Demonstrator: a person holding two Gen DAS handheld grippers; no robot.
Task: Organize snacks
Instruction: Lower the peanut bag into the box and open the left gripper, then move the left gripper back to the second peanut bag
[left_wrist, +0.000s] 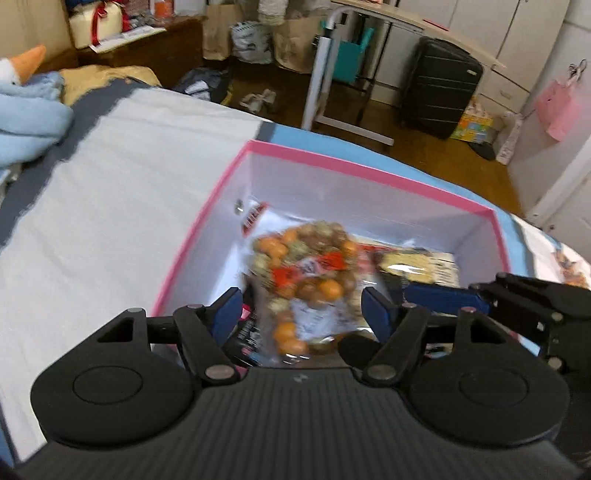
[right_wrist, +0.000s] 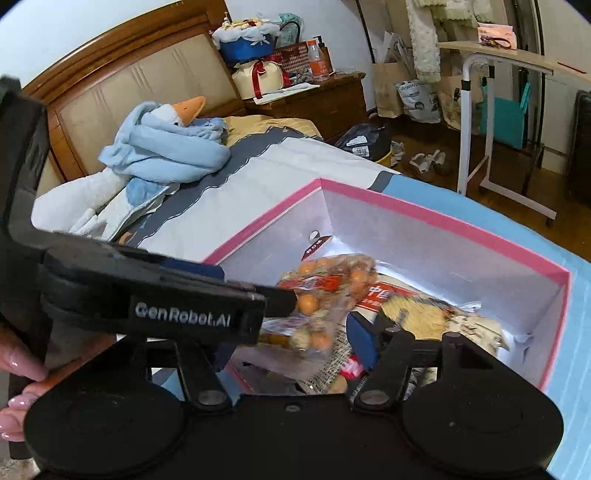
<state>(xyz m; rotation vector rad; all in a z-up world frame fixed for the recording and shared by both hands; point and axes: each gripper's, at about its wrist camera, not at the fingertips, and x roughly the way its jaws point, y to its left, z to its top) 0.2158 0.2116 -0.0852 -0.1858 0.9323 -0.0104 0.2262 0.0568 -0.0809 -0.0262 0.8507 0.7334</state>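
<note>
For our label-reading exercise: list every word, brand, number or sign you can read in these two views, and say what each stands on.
"GenRobot.AI": white letters on the black arm of the left gripper, seen from the right wrist.
"3018" (uncertain): white label on the black plastic bag on the floor.
Red-and-white snack packets in the pink-rimmed white box: printing blurred, unreadable.
Clear bag of orange and brown snack balls: label blurred.

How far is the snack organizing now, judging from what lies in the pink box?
Done: several packets already lie in the pink box. In hand: the bag of round snacks is blurred between the open left gripper pads, apparently dropping in. Left: no other snacks show outside the box; I cannot tell.
</note>
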